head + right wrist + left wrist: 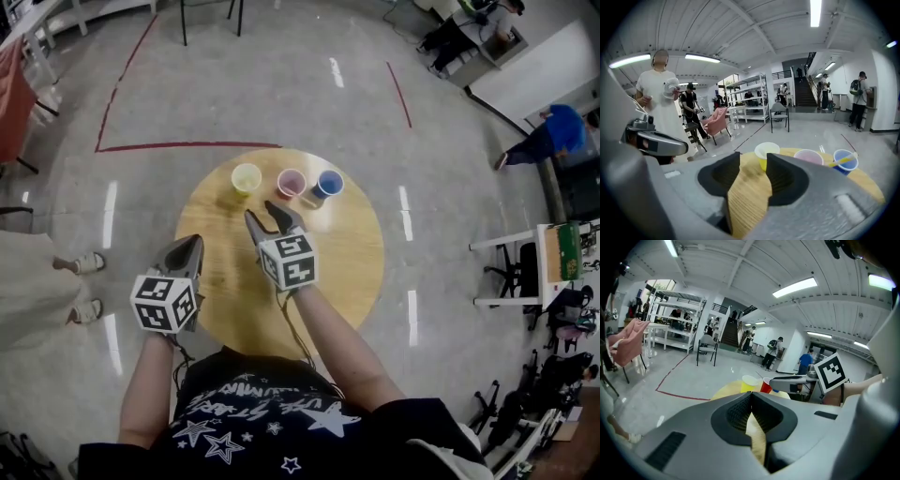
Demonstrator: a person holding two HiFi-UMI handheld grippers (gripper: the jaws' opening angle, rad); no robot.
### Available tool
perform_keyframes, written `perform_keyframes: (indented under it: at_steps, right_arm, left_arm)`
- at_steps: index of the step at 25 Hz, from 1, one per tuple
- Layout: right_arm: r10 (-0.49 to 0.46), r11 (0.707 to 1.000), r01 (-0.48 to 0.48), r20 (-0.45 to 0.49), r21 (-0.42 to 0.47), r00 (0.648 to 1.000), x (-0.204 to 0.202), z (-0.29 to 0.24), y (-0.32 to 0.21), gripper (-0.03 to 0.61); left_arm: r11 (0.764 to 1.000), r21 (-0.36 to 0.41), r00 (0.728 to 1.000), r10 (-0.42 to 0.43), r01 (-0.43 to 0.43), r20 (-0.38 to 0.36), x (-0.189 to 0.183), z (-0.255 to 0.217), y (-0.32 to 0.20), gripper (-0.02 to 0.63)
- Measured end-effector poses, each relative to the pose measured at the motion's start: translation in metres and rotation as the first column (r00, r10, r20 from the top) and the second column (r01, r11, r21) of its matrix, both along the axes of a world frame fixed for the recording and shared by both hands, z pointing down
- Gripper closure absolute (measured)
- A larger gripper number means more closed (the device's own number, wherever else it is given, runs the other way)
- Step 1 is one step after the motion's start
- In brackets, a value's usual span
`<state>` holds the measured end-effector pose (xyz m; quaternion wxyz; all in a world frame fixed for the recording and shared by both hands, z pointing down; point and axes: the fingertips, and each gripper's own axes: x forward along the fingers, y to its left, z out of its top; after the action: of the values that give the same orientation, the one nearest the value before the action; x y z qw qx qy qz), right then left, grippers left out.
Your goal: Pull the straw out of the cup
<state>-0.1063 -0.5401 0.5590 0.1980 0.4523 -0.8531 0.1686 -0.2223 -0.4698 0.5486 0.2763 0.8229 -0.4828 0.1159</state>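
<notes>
The task is being judged as barely begun. The straw, a yellow one, is being seen leaning across the rim of the blue cup, so nothing has yet been pulled out. That cup is standing at the right end of a row of three at the far side of the round wooden table, with a pink cup just beside it and a yellow cup beyond that.

The right tongs are being held above the table, near the row but clearly apart from it. They are being aimed more toward the yellow and pink cups than toward the straw. Their jaws are being kept spread, with only the table top and the yellow cup showing through the gap. Nothing is being pinched.

The left tongs are being held back at the near left edge of the table. Their jaws are being pressed together at the tips, with nothing between them.

All of the work is being left to do. The right tongs are probably to be swung rightward to the blue cup, closed on the straw, and lifted until it is clear. The cup may need steadying, since it looks light enough to tip.
</notes>
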Motion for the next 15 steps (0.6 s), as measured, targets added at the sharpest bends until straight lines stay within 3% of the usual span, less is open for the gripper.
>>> perform_keyframes:
  at_steps: [10,15]
  right_arm:
    - [0.008,1.0,-0.009,-0.06,-0.016,0.998,-0.006,0.021,-0.032,0.407]
    - [0.022,1.0,-0.024,-0.113,-0.009,0.993,-0.009,0.03,-0.042,0.446]
  left_arm:
    - [1.0,-0.004,1.0,0.003,-0.003,0.007,-0.008,0.011,-0.016,0.607]
    - [1.0,-0.008,1.0,0.002,-0.002,0.013,-0.017,0.018,-0.02,0.607]
